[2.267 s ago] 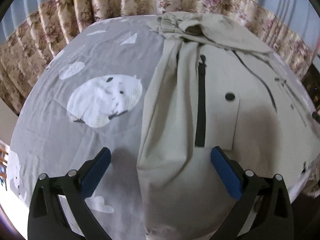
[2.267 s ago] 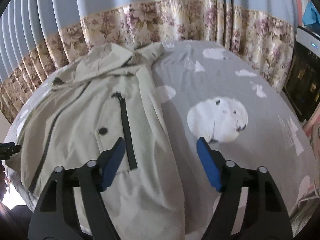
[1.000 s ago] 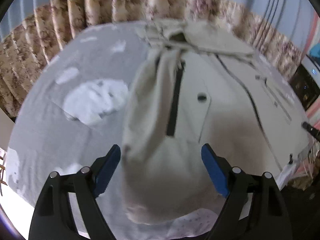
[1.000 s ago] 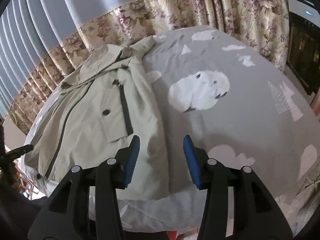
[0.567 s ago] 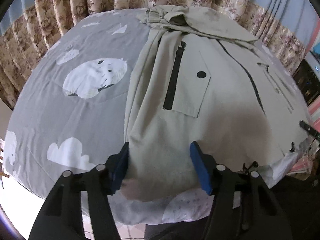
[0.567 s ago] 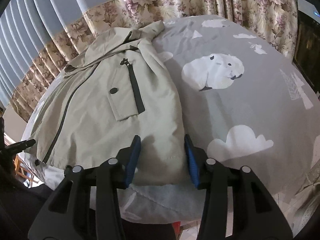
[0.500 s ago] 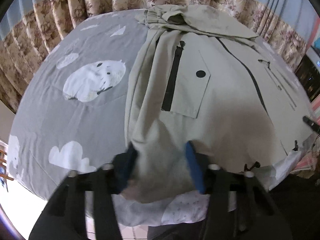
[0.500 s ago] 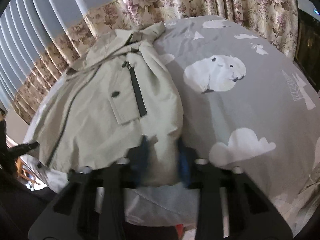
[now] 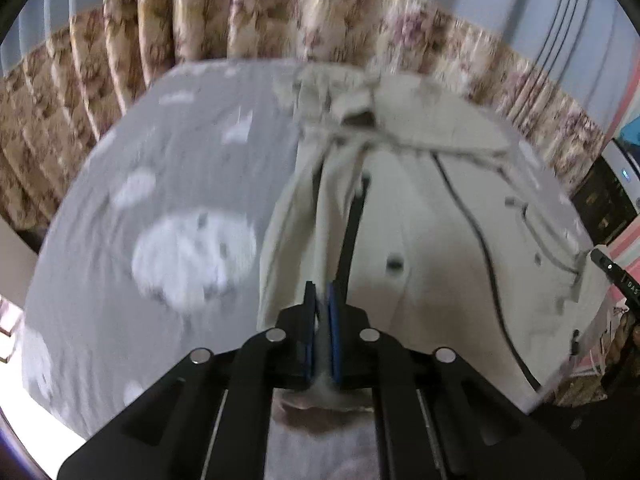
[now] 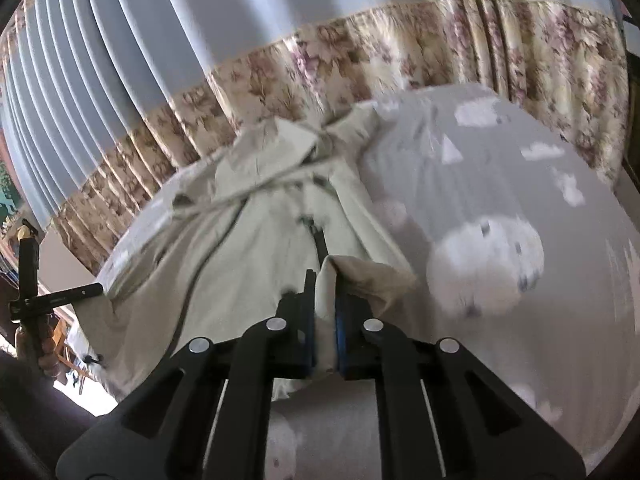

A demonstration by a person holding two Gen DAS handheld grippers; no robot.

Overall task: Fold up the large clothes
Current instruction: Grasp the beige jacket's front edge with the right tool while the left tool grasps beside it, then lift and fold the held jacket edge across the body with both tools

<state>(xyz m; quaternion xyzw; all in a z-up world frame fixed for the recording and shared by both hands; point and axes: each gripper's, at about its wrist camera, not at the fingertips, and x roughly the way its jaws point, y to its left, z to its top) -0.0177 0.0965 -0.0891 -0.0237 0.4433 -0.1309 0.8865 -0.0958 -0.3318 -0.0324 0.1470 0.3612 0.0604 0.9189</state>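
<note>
Both my grippers have just closed on the jacket point(image 9: 420, 240) hem: left gripper point(image 9: 322, 312) and right gripper point(image 10: 325, 308) each pinching cloth. Jacket lies lengthwise straight ahead on the bed point(image 10: 500, 208), collar farthest.

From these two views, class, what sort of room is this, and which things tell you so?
Most likely a bedroom: a bed under a grey bedsheet printed with white animals and clouds, long floral-bordered curtains behind it, and a beige jacket spread out for folding.

Each black plastic left claw point(image 9: 322, 292) and right claw point(image 10: 325, 284) carries flat blue pads, round silver pivot screws and angular linkage arms.
</note>
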